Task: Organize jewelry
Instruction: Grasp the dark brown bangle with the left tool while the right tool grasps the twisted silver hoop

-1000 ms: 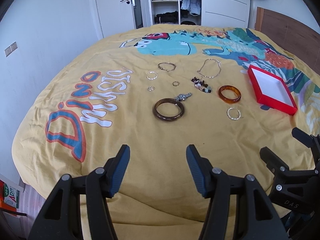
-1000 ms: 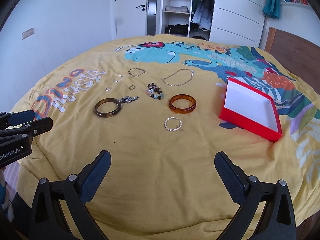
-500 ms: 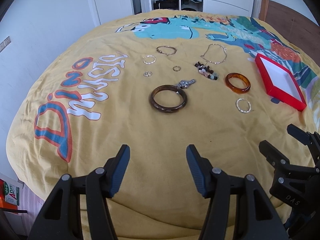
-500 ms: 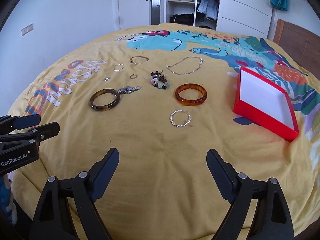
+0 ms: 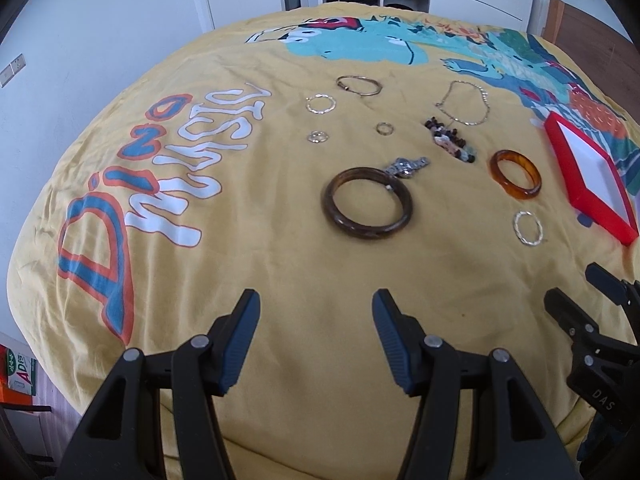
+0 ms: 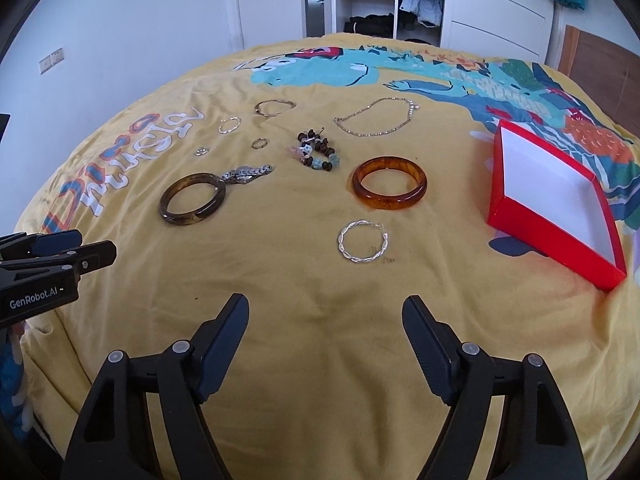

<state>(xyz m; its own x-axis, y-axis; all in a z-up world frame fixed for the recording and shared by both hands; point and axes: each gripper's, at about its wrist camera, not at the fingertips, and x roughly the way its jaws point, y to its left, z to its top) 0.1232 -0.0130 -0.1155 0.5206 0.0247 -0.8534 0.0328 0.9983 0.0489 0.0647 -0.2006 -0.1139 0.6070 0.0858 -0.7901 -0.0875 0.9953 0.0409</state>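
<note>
Jewelry lies spread on a yellow bedspread [image 5: 280, 272]. In the left wrist view my left gripper [image 5: 316, 304] is open and empty, short of a dark brown bangle [image 5: 367, 205] with a silver watch [image 5: 406, 167] at its rim. My right gripper [image 6: 325, 312] has nothing between its closing jaws; a twisted silver hoop [image 6: 363, 241] lies just ahead, an amber bangle [image 6: 389, 183] beyond it. A beaded bracelet [image 6: 318, 154], a chain necklace [image 6: 378, 122], a thin gold bangle [image 6: 274, 107] and small rings [image 6: 259, 143] lie farther back. An open red box [image 6: 552, 204], white inside, sits at the right.
The bed's near edge drops off just below both grippers. A white wall, a door and an open wardrobe [image 6: 368, 0] stand behind the bed; a wooden headboard [image 6: 600, 60] is at the right. A small carton [image 5: 22, 374] sits on the floor at the left.
Both grippers have moved forward and down toward the jewelry, which now looks larger and nearer. The right gripper's jaws have narrowed; the left jaws keep the same gap.
</note>
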